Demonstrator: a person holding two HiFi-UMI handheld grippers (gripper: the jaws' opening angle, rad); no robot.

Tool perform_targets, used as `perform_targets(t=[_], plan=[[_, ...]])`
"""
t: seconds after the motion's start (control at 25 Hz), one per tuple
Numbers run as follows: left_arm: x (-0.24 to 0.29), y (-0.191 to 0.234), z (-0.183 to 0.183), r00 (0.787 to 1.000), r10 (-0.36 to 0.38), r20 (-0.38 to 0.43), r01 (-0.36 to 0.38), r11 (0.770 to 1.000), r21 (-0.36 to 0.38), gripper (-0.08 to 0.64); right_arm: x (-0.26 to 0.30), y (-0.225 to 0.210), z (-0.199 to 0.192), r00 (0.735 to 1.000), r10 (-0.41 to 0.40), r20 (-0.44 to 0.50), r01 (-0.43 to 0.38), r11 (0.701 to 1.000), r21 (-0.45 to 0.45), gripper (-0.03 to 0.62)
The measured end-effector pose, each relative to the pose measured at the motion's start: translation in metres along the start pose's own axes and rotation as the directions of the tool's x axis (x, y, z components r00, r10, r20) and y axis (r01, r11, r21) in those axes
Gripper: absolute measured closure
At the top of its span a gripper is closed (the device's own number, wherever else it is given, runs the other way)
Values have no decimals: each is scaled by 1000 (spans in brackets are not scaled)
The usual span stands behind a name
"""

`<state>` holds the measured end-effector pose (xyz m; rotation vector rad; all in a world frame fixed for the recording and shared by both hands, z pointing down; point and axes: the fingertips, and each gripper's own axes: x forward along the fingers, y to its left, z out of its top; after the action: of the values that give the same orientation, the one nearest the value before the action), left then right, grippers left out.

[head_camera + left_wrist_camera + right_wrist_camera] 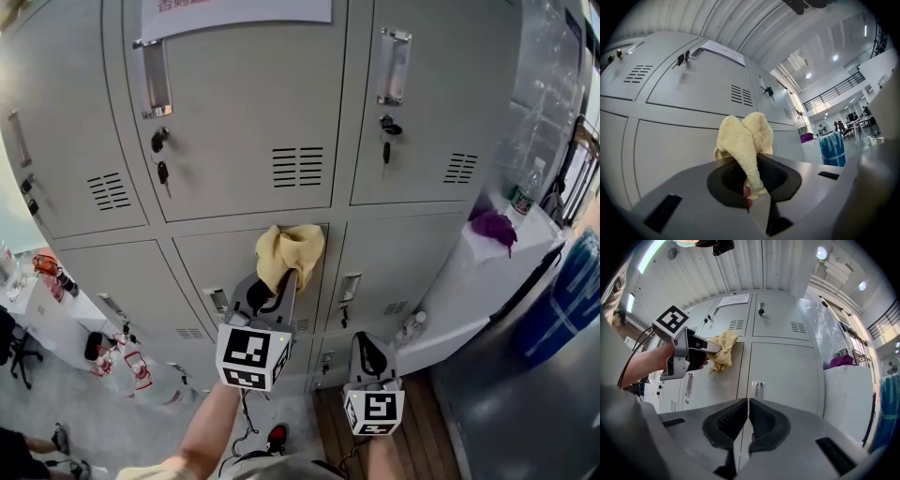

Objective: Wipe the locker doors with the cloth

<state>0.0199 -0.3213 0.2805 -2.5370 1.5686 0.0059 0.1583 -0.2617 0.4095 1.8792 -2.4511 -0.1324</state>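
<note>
Left tongs [281,284] raised on extended forearm, clamped on yellow cloth [292,249] at middle locker door [208,259]. Right tongs [371,345] held lower, clenched, empty.

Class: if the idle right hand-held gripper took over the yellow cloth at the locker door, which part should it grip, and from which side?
Probably the bunched lobes of the cloth that stick out past the left hand-held gripper, whose jaws clamp its tail. Come from the right: the left one's body blocks the other side. The right hand-held gripper is shut and must open first.
</note>
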Motion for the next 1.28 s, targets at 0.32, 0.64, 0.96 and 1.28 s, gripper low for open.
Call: perform_targets(t=[0.32,0.64,0.96,1.28], plan=[[-28,46,-8,994,106,-21,-106,994,14,485,8,23,0,998,58,3,-58,998,0,568],[-58,91,-13,977,209,-34,-209,978,22,485,17,53,2,992,125,8,-125,992,-3,568],[-85,128,-17,957,287,-45,-286,958,29,485,26,81,7,984,176,18,-176,984,-8,568],[-99,147,-22,947,316,-55,-315,949,30,485,33,105,9,978,208,23,-208,978,-13,568]])
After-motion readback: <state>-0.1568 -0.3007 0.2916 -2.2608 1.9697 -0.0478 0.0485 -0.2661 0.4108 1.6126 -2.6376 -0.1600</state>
